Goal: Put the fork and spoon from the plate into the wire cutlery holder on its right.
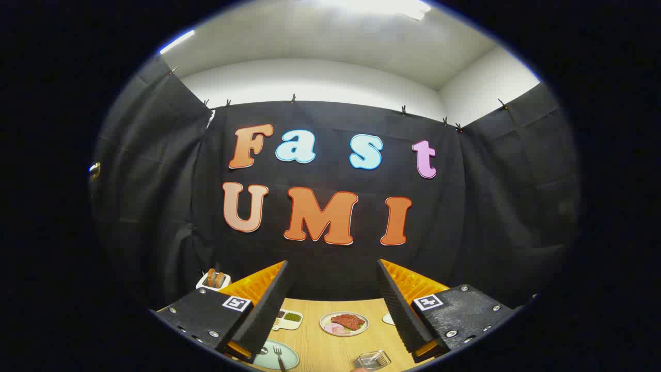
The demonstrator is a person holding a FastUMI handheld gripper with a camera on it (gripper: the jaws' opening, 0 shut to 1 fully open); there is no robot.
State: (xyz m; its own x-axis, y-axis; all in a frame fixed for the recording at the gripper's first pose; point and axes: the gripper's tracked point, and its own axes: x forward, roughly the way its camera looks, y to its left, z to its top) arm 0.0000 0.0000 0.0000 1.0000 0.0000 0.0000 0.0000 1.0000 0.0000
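Pale-green plate (271,356) holds a fork (279,356) — gripper (330,302) fingers spread, empty.

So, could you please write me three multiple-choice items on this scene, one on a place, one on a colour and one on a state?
1. Where is the fork?
A. on the pale green plate
B. in the wire holder
C. on the meat plate

2. The table is:
A. white
B. light wood
C. black

3. The gripper fingers are:
A. shut on the fork
B. shut on nothing
C. open

Answers: 1 A, the fork lies on that plate; 2 B, the grain shows; 3 C, a wide gap shows the table between them.
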